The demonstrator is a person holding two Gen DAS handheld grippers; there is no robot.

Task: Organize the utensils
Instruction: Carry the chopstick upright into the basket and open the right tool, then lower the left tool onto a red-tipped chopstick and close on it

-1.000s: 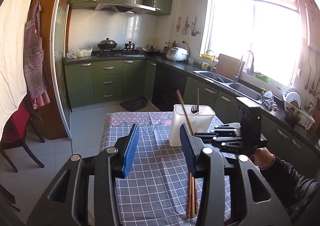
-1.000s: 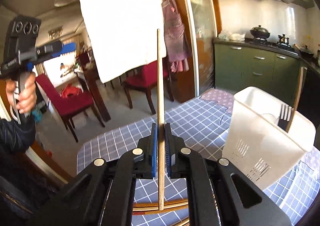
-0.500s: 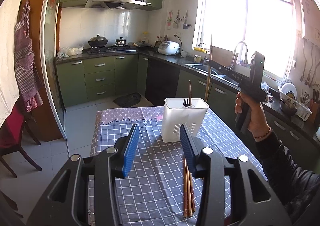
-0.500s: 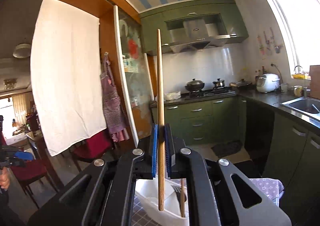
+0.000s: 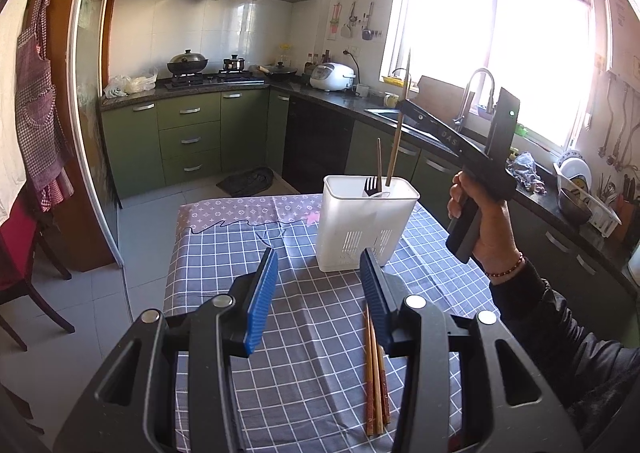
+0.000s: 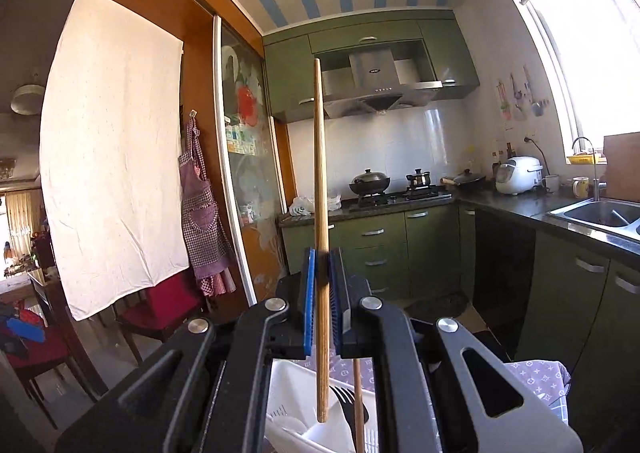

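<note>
A white plastic utensil holder (image 5: 366, 227) stands upright on the checked tablecloth (image 5: 296, 333), holding a fork (image 5: 373, 185) and a chopstick (image 5: 379, 161). My right gripper (image 6: 322, 293) is shut on a wooden chopstick (image 6: 321, 189) and holds it upright with its lower end inside the holder's mouth (image 6: 304, 405); the same chopstick shows in the left wrist view (image 5: 396, 149). My left gripper (image 5: 318, 293) is open and empty, low over the cloth. Several chopsticks (image 5: 375, 369) lie on the cloth by its right finger.
Green kitchen cabinets (image 5: 188, 137) and a dark counter with a sink (image 5: 404, 117) run behind and right of the table. A red chair (image 5: 20, 253) stands at the left. The tablecloth's far edge (image 5: 248, 209) lies just behind the holder.
My right gripper has lowered the chopstick, so its lower end now sits inside the holder's mouth. The left gripper stays open over the cloth.
</note>
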